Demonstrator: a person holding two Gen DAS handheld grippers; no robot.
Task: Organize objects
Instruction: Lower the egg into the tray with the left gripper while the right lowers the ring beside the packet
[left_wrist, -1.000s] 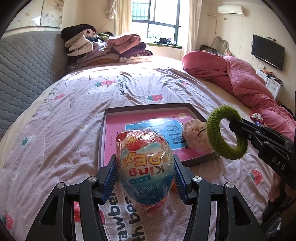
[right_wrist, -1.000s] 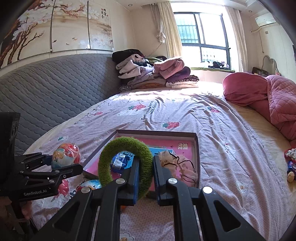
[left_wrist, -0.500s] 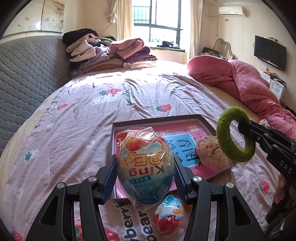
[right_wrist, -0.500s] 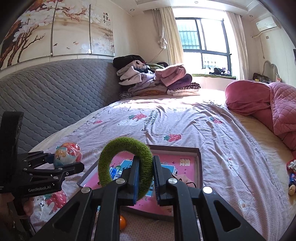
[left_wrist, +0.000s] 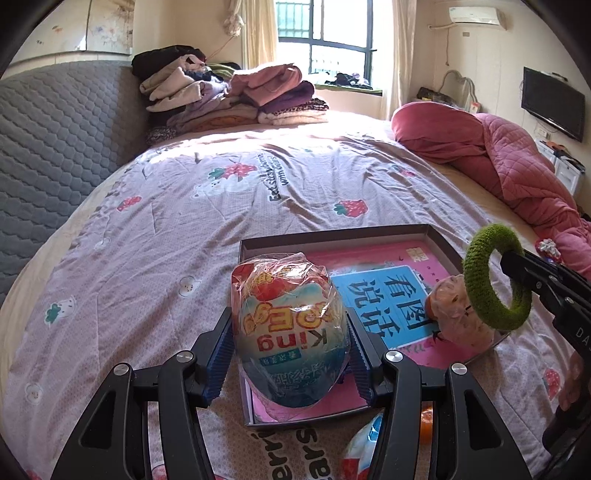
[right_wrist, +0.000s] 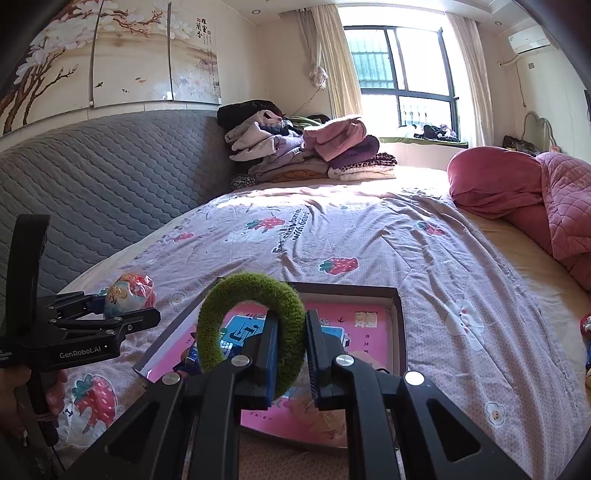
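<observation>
Dark shallow box we see holds pink book, left gripper clamps wrapped egg, right gripper pinches green ring.

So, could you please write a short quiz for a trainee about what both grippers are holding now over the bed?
1. True or false: the left gripper holds the foil-wrapped toy egg with "King" printed on it.
2. What does the right gripper hold?
A. a pink pillow
B. the fuzzy green knitted ring
C. a folded sweater
3. Fill in: the shallow dark box with the pink printed bottom lies on the ____ with strawberry print.

Key: 1 true; 2 B, the fingers are shut on its rim; 3 bedsheet.
</observation>
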